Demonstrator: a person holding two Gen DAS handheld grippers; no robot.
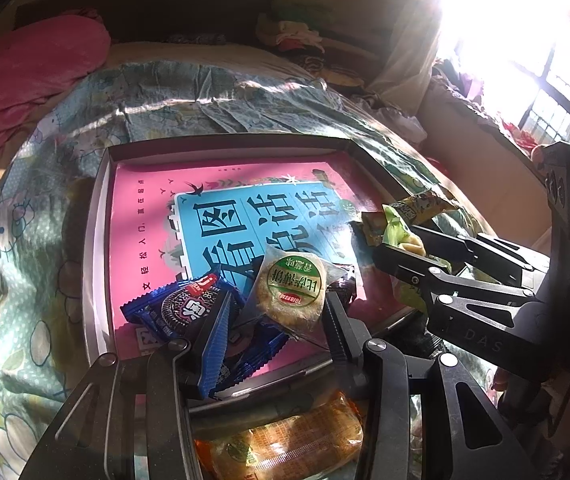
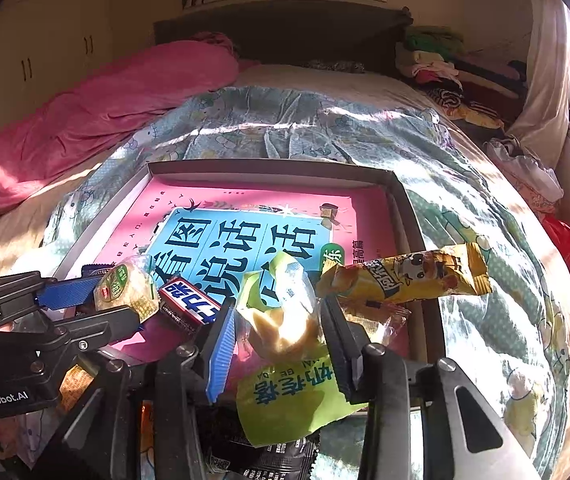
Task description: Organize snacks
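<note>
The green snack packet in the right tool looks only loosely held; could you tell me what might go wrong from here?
1. The right tool pinches the green packet on its soft, puffy wrapper, so it could slip out or crush the pastry inside.
2. The yellow stick pack lies across the box rim and may slide onto the bedspread.
3. The left tool works close by, so the two could collide.
</note>
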